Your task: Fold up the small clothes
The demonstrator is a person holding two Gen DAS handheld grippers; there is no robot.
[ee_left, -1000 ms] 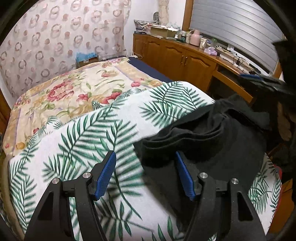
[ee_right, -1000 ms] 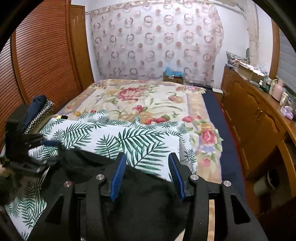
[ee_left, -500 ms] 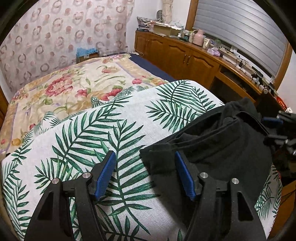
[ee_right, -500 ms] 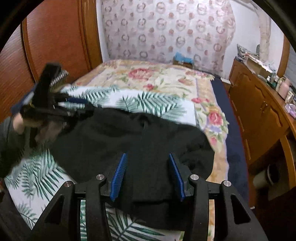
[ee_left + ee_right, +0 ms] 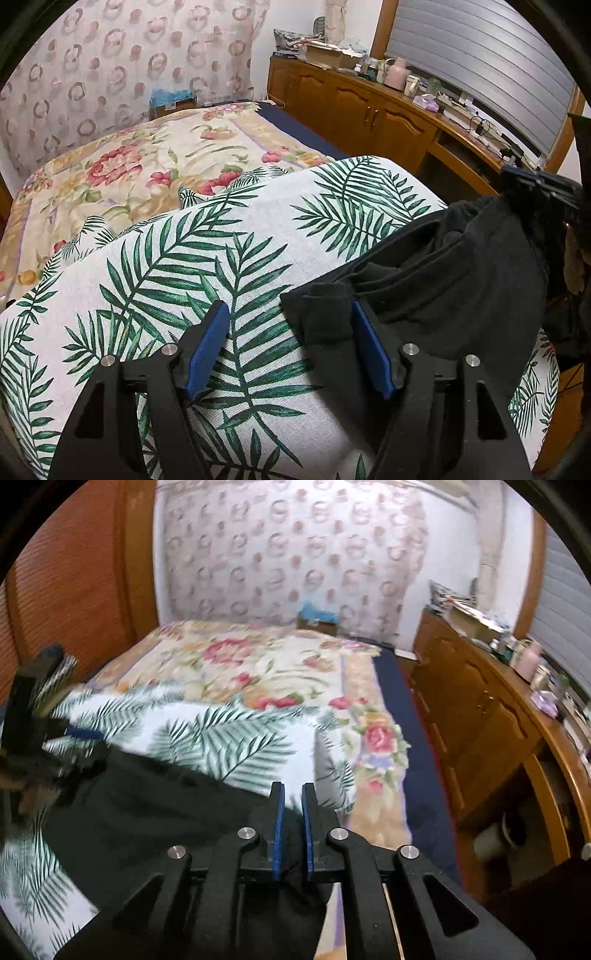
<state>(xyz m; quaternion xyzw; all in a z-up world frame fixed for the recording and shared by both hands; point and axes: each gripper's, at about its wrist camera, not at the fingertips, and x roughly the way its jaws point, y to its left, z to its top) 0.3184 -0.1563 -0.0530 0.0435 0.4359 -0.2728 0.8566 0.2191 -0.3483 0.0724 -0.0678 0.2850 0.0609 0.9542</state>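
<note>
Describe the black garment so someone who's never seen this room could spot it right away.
Find the bed with the floral quilt, then the palm-leaf cloth at its near end. The black garment lies crumpled on that cloth's right side, the only plain dark fabric among prints.

Two low wrist views close over the palm-print cloth (image 5: 236,266); shared bed (image 5: 258,664), right perhaps blurred

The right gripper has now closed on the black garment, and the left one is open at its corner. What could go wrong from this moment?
1. The right gripper pinches only an edge of the black garment; it may slip out when lifted.
2. The left gripper is open, with the garment's bunched corner between its fingers; closing now could catch several layers, or the palm-leaf cloth beneath.
3. The garment is creased, so folding now may lock creases in.
</note>
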